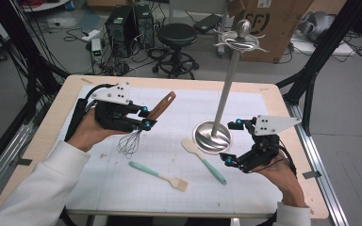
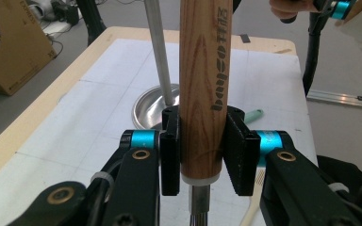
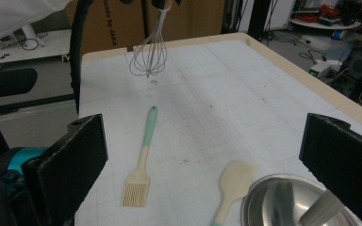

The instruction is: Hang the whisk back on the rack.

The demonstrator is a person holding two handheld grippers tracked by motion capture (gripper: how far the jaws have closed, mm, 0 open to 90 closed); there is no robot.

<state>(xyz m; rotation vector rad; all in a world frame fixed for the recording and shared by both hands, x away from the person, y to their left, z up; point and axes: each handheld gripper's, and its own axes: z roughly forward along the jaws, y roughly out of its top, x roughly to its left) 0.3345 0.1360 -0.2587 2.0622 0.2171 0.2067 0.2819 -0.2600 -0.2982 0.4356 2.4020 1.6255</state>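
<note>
A whisk with a wooden handle (image 1: 162, 106) hangs tilted above the left of the white mat, wire head (image 1: 129, 142) down. My left gripper (image 1: 145, 117) is shut on that handle (image 2: 202, 94), pads pressing both sides. Seen from the right gripper view, the whisk wires (image 3: 148, 54) hover over the mat. My right gripper (image 1: 232, 142) stands open beside the round base of a tall metal stand (image 1: 212, 136), nothing between its jaws (image 3: 205, 160). A teal-handled spatula (image 1: 202, 157) and a teal-handled brush (image 1: 158, 175) lie flat on the mat.
The white mat (image 1: 169, 197) covers most of a wooden table. The stand's pole rises to a hooked ring (image 1: 240, 43) at the top. Beyond the table stand a black stool (image 1: 176, 35), a cardboard box (image 1: 273, 23) and computer towers (image 1: 127, 23).
</note>
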